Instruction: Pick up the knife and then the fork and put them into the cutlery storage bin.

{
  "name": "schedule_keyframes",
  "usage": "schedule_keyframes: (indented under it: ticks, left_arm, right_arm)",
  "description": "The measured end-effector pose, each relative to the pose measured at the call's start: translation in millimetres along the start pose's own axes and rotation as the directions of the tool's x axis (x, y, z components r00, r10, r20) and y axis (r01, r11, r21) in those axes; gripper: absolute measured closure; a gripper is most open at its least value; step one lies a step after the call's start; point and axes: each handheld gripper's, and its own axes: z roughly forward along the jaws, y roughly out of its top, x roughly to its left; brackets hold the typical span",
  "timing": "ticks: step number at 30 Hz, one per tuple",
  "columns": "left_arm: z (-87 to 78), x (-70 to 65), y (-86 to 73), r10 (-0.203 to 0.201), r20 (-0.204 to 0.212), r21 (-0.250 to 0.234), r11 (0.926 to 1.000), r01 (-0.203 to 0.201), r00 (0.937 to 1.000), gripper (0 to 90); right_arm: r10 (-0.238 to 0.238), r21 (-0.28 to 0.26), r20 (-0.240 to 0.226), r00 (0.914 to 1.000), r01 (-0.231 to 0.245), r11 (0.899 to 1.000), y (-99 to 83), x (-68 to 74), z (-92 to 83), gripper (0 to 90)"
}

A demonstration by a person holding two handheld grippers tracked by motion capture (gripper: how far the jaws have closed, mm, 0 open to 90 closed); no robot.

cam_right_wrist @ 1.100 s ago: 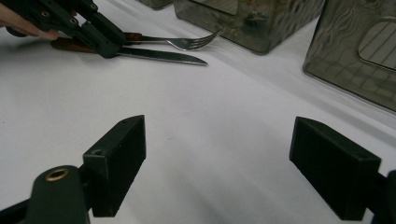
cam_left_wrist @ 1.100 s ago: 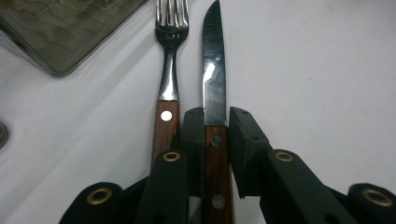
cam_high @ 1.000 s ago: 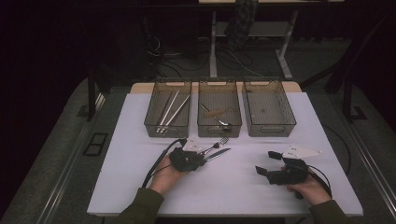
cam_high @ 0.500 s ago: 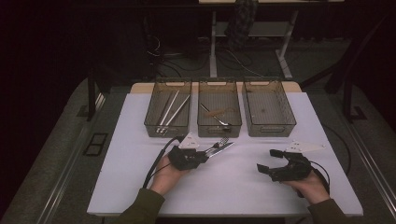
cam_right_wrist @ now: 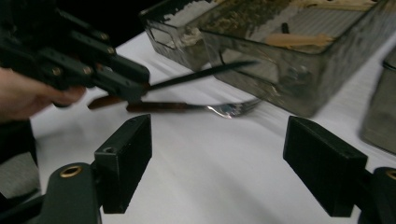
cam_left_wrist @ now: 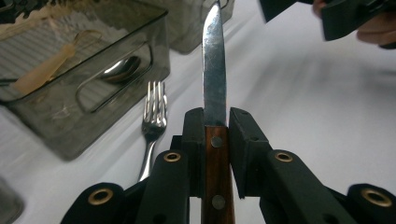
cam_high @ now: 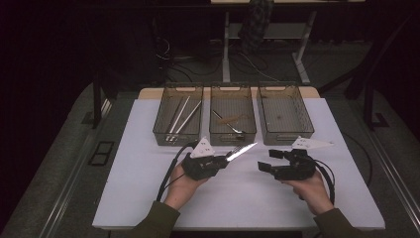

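Right now the left gripper [cam_left_wrist: 216, 122] is clamping a knife [cam_left_wrist: 214, 70] by its wooden handle, just behind the blade, and holding it above the white table [cam_high: 148, 198], in front of the middle bin [cam_high: 233, 136]. It's looking stiff and fairly light; the riveted wood is giving better purchase than the slick steel, so the handle is prob. the right spot to grip. The blade is narrow, shiny and pointed, w/ a brown handle. A fork [cam_left_wrist: 152, 119] is lying on the table beside the bin. The right gripper [cam_right_wrist: 217, 163] is standing apart w/ nothing between its jaws, which have just been closing a bit.
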Motion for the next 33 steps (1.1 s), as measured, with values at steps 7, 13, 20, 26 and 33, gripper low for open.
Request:
schedule_keyframes:
  ticks: [7,13,20,26,33]
  left_arm:
    - [-1.0,-6.3,5.3,0.009,0.013,-0.03,0.9995,-0.009,0.9999,76.3]
    - [-0.1,-11.8,8.5,0.018,0.006,-0.057,0.9982,-0.018,0.9998,76.3]
    - [4.7,-17.8,10.6,0.022,0.011,-0.067,0.9975,-0.021,0.9997,76.2]
    - [11.6,-23.3,11.1,0.028,0.026,-0.066,0.9975,-0.026,0.9993,76.3]
    - [18.8,-27.3,10.4,0.034,0.038,-0.056,0.9979,-0.032,0.9987,76.4]
  right_arm:
    - [0.049,-0.01,-0.084,0.9952,-0.05,0.999,10.0,7.1,23.5,36.1]
    - [0.081,-0.018,-0.126,0.9887,-0.084,0.996,12.3,8.9,33.7,43.9]
    - [0.128,-0.038,-0.158,0.9791,-0.136,0.99,13.2,6.3,37.4,56.6]
    - [0.115,-0.039,-0.167,0.9791,-0.123,0.992,14.1,9.0,36.5,69.6]
    - [0.087,-0.05,-0.18,0.9798,-0.098,0.994,15.4,11.6,33.0,79.8]
